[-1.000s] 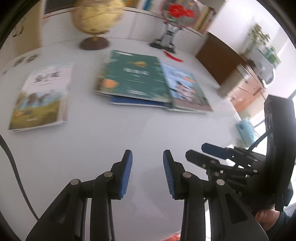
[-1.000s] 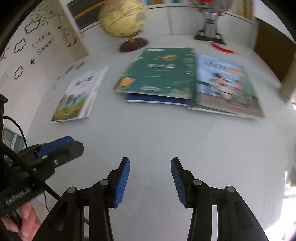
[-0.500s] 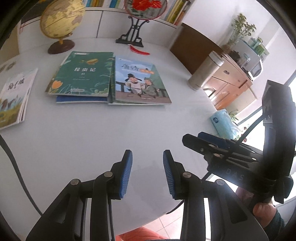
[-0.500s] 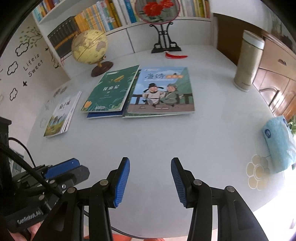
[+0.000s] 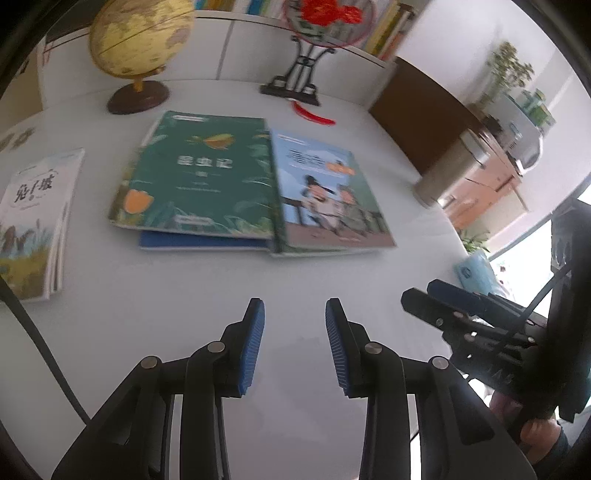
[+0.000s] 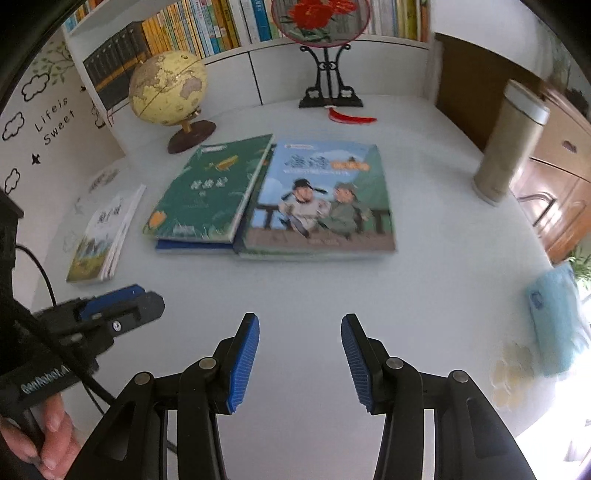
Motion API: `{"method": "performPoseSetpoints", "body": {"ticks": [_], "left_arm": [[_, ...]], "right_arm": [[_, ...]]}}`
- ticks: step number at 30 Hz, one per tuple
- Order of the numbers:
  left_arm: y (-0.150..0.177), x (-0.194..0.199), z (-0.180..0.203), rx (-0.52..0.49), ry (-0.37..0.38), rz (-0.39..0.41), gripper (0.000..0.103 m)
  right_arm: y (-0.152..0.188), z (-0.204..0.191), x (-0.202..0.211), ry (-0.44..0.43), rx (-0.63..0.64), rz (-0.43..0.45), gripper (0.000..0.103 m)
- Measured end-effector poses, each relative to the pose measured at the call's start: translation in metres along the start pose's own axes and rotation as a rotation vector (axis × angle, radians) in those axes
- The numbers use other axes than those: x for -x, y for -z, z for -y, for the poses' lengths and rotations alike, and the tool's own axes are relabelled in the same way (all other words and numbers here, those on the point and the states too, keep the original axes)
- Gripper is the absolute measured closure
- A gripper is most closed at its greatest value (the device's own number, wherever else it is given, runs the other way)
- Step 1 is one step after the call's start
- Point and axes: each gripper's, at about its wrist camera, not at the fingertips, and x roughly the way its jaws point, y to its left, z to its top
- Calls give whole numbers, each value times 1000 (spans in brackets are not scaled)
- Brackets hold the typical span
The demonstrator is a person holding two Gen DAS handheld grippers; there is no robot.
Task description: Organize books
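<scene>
Hovering empty and part-open over the white tabletop (image 6: 295, 295), the right blue-padded gripper (image 6: 300, 354) faces the blue-covered illustrated paperback (image 6: 321, 195) lying straight ahead, spine pointing away, while the equally empty left gripper (image 5: 294, 343) sits nearer the green paperback (image 5: 201, 177) beside it.

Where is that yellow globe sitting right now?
The globe stands at the table's far left in the right wrist view, just behind the green book.

A home study: a packed bookshelf (image 6: 221, 26), a globe (image 6: 168, 88), wall decals (image 6: 40, 110) and a wooden cabinet (image 6: 554, 184).
</scene>
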Motion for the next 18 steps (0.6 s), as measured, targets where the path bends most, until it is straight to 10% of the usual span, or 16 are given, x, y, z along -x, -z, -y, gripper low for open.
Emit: {"method": "performPoseSetpoints", "body": {"ticks": [18], "left_arm": [[-73, -40, -113, 47, -89, 37, 71]], "right_arm": [[-81, -63, -92, -112, 28, 23, 58]]}}
